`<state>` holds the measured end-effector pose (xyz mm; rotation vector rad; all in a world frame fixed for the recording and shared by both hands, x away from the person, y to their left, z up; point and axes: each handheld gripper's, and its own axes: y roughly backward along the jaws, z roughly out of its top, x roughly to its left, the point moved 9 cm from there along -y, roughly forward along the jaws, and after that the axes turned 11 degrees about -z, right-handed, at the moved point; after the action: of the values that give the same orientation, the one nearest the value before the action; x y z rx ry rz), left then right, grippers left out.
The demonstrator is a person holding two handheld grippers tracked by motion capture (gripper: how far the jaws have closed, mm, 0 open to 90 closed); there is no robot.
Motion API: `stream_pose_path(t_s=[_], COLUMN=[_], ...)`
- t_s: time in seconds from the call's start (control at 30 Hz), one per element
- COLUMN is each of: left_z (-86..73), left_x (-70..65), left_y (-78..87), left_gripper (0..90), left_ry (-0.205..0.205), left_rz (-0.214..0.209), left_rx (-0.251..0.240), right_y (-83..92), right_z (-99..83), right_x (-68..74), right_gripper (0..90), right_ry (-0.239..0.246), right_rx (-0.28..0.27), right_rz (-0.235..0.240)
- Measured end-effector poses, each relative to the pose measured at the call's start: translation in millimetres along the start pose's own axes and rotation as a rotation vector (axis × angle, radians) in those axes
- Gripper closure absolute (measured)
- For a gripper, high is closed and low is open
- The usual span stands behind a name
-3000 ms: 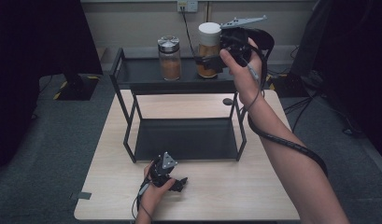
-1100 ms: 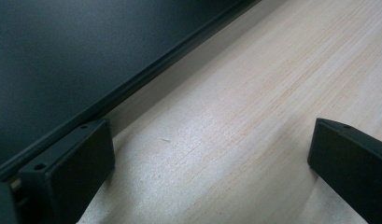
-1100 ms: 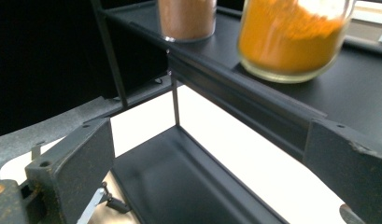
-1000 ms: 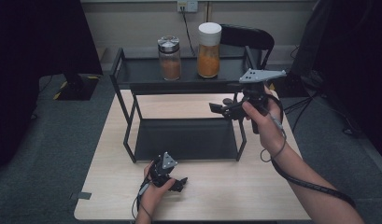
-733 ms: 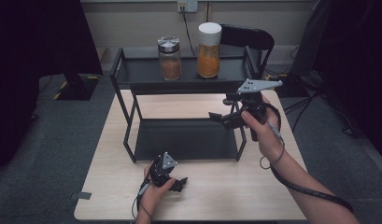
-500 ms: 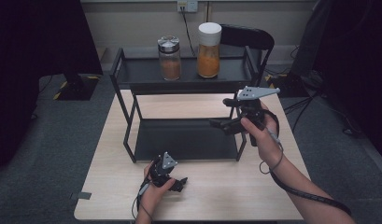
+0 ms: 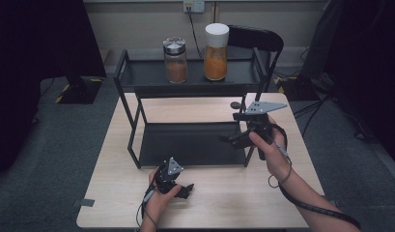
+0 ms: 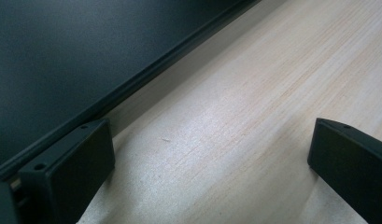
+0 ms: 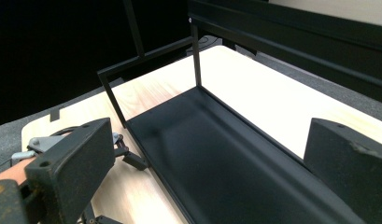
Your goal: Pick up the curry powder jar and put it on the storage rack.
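Right gripper (image 7: 229,139) jaws spread, empty, beside black rack (image 7: 137,87). White-lidded jar (image 7: 216,51) of orange powder on top shelf: likely heavy, rigid, slippery; grasp mid-body. Left gripper (image 7: 185,189) spread, resting on table (image 7: 262,203).

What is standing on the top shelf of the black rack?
Two jars stand on the top shelf: a silver-lidded jar and, beside it, a taller white-lidded jar, both holding orange-brown contents. The shelf's raised front rim hides the jar bottoms.
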<state>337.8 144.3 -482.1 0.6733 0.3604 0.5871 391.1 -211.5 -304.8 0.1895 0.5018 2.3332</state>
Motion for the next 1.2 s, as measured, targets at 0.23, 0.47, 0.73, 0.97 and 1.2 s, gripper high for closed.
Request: stream_pose_path(t_s=[0.23, 0.47, 0.73, 0.97, 1.2], left_z=[0.0, 0.0, 0.0, 0.0, 0.0], left_x=[0.0, 0.0, 0.0, 0.1, 0.0], left_y=[0.0, 0.0, 0.0, 0.0, 0.0], left_gripper=[0.0, 0.0, 0.0, 0.0, 0.0], left_ry=[0.0, 0.0, 0.0, 0.0, 0.0], left_rz=[0.0, 0.0, 0.0, 0.0, 0.0], left_rx=[0.0, 0.0, 0.0, 0.0, 0.0], right_y=[0.2, 1.5, 5.6, 7.5, 7.6], right_z=[-9.6, -19.8, -31.7, -42.2, -52.0], right_x=[0.7, 2.3, 2.9, 3.1, 3.5], right_gripper=[1.0, 1.0, 0.9, 0.8, 0.9], right_ry=[0.002, 0.014, 0.017, 0.019, 0.021], right_rx=[0.001, -0.003, -0.018, -0.007, 0.008], right_rz=[0.016, 0.036, 0.08, 0.094, 0.107])
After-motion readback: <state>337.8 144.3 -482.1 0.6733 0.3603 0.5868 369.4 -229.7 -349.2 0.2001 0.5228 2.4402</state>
